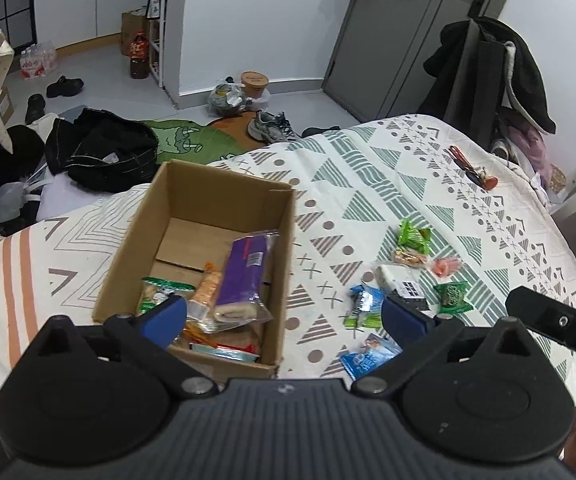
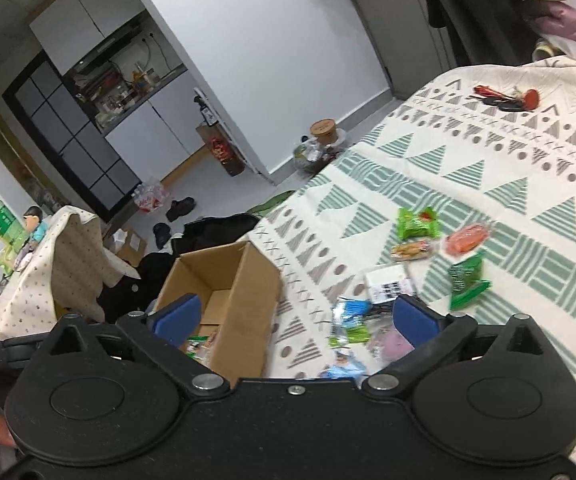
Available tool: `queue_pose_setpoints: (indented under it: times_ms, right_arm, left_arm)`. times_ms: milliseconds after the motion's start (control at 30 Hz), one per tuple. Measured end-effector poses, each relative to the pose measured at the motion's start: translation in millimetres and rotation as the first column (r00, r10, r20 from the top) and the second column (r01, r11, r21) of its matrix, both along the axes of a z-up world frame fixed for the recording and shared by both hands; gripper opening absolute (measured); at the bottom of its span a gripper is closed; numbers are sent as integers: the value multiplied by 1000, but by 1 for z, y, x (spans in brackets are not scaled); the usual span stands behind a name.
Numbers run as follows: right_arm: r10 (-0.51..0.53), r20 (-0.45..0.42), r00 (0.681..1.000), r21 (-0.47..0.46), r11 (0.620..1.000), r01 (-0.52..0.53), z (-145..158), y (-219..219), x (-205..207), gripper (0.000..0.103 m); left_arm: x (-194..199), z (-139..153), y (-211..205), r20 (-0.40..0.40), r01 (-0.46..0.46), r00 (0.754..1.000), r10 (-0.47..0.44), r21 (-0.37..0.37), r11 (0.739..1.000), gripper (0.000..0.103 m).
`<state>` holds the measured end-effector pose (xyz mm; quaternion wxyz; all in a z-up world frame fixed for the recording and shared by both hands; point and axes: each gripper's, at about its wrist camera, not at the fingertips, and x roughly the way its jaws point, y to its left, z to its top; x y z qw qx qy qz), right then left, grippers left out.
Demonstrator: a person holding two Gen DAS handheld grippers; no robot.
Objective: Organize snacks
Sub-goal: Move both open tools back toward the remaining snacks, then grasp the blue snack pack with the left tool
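An open cardboard box (image 1: 223,196) stands on the patterned bedspread (image 1: 368,168) and holds a purple-wrapped roll (image 1: 241,276), an orange cracker pack (image 1: 205,288) and other snacks. Loose snack packets lie to its right: a green packet (image 1: 414,236), a white packet (image 1: 402,280), a blue packet (image 1: 364,300). My left gripper (image 1: 283,316) is open and empty over the box's near right corner. My right gripper (image 2: 294,320) is open and empty above the box (image 2: 243,280) and the blue packet (image 2: 350,312). A dark green packet (image 2: 466,280) lies further right.
Keys with a red tag (image 1: 476,168) lie far back on the bed. Dark clothes (image 1: 107,152), shoes (image 1: 271,126) and bottles (image 1: 137,58) cover the floor beyond. A draped table (image 2: 47,268) stands left of the box. The right gripper's body (image 1: 556,320) shows at the left view's right edge.
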<state>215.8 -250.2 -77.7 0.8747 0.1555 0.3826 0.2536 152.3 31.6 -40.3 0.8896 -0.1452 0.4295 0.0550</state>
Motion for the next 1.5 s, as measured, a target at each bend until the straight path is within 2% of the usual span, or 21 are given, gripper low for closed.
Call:
queue_pose_setpoints:
  times_ms: [300, 567, 733, 933, 1133, 1300, 1400, 1500]
  right_arm:
    - [-18, 1, 1000, -39, 999, 18, -1, -23, 3, 103]
    - [-1, 7, 1000, -34, 999, 1, -1, -39, 5, 103]
    - [-36, 3, 999, -3, 999, 36, -6, -58, 12, 103]
    - [-82, -56, 995, 16, 996, 83, -24, -74, 28, 100]
    - [-107, -122, 987, 29, 993, 112, -41, -83, 39, 93]
    - [-89, -152, 984, 31, 995, 95, -51, -80, 45, 88]
    - [-72, -188, 980, 35, 996, 80, -59, -76, 50, 80]
    - [-68, -213, 975, 26, 997, 76, -65, -72, 54, 77]
  left_arm:
    - [4, 3, -32, 24, 49, 999, -49, 4, 999, 103]
    - [10, -1, -54, 25, 73, 997, -73, 6, 997, 103]
    - [15, -8, -65, 16, 81, 997, -81, 2, 997, 103]
    - [23, -21, -75, -3, 71, 997, -71, 11, 997, 103]
    - [31, -38, -85, -8, 58, 998, -58, -4, 998, 102]
    - [37, -57, -92, -34, 76, 996, -77, -33, 997, 100]
    - [41, -70, -96, -50, 85, 995, -86, -36, 996, 95]
    - [44, -82, -97, -72, 90, 993, -93, -47, 995, 88]
